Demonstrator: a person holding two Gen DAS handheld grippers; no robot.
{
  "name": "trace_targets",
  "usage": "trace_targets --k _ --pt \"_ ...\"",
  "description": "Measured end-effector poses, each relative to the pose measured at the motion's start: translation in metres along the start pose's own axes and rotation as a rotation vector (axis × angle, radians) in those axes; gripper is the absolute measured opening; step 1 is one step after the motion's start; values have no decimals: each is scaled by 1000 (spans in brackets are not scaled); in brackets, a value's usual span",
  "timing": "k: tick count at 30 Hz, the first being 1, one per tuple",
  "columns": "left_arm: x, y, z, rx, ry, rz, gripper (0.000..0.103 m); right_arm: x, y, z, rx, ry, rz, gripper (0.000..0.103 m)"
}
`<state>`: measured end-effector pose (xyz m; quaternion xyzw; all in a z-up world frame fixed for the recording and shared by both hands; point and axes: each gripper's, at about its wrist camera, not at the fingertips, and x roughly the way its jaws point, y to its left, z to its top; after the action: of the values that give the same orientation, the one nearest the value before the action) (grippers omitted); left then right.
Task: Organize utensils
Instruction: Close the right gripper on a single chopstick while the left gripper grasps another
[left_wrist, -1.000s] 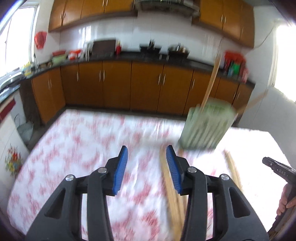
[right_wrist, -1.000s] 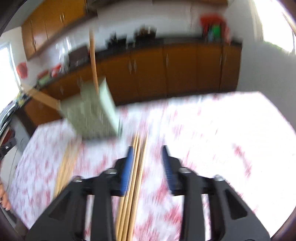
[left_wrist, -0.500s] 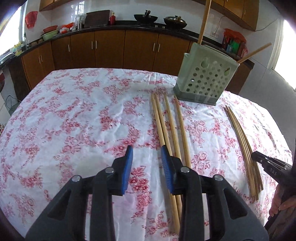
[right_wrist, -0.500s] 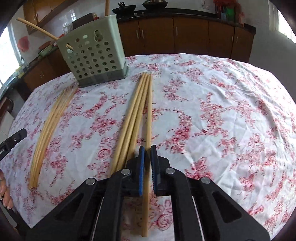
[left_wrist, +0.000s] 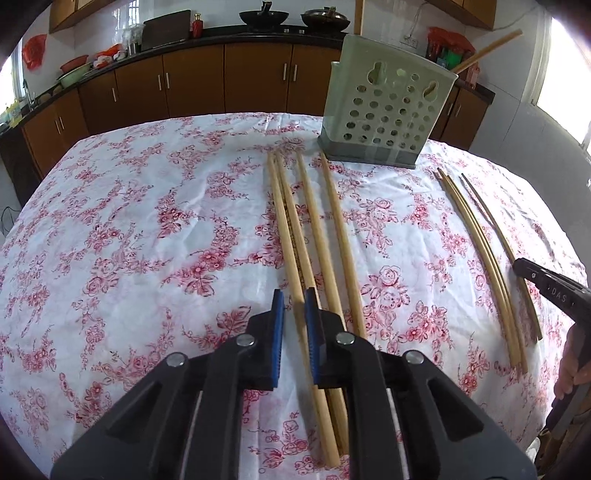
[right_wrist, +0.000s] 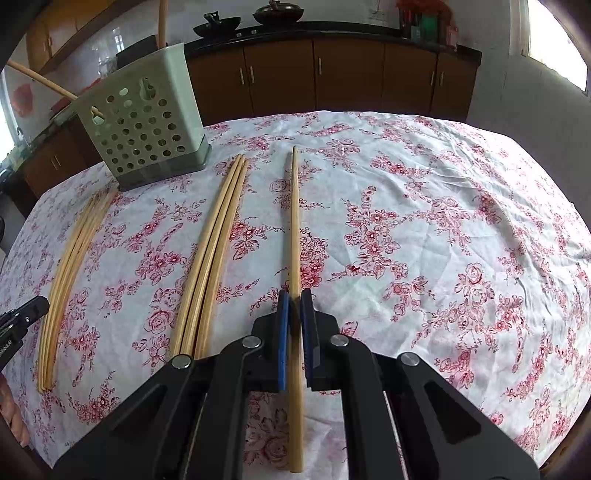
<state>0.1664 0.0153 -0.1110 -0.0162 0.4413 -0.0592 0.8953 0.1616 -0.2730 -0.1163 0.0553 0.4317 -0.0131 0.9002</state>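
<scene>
Most chopsticks (left_wrist: 314, 236) lie outside the holder (left_wrist: 384, 110); the right hand-held gripper (right_wrist: 294, 306) clamps one chopstick (right_wrist: 294, 221), the left hand-held gripper (left_wrist: 294, 310) is closing around another.

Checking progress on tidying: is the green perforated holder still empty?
Not empty. The green perforated plastic holder stands upright with two wooden chopsticks sticking out of its top; the others lie on the tablecloth.
</scene>
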Motion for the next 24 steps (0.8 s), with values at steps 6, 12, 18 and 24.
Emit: trace_targets --k 6,12,18,24 --pt "2 -2 -2 18 7 24 13 -6 2 -3 -8 8 13 8" --pt "8 8 8 -5 4 36 9 -11 3 -9 -34 -10 21 8" --pt "20 43 29 -67 -8 114 10 1 -4 6 -26 -32 -24 8" --pt "20 58 32 -96 -22 106 11 7 -7 11 -23 -42 -51 8"
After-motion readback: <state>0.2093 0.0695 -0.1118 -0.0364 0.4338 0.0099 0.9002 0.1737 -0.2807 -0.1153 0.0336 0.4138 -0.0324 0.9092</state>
